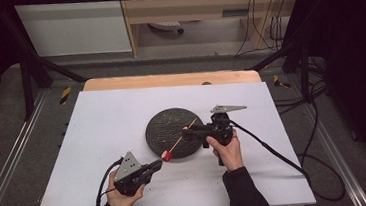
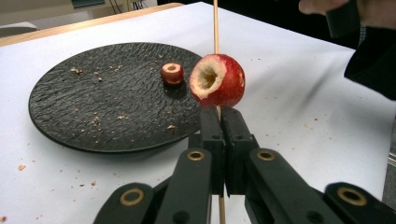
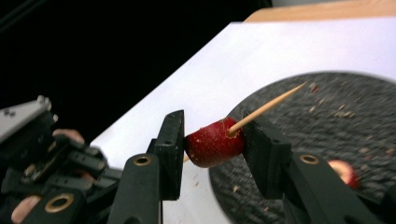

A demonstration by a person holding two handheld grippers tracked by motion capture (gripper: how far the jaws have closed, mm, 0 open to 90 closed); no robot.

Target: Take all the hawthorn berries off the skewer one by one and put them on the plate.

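A thin wooden skewer (image 1: 178,141) slants over the front of a black plate (image 1: 165,124). My left gripper (image 1: 158,164) is shut on its lower end, in the left gripper view (image 2: 223,123) with both jaws pressed together around the stick (image 2: 215,28). Just past those jaws a hollowed red fruit (image 2: 217,80) sits threaded on it. Higher up the skewer, my right gripper (image 1: 188,131) is shut on a second red fruit (image 3: 212,145), one jaw on each side; the pointed end (image 3: 268,106) sticks out beyond it. A small red cut piece (image 2: 172,73) lies on the plate (image 2: 93,102).
A white board (image 1: 99,140) covers the wooden table (image 1: 169,79). Crumbs dot the plate (image 3: 336,116) and the board around it. Cables trail from both grippers off the front and right edges. A person's hands hold both grippers.
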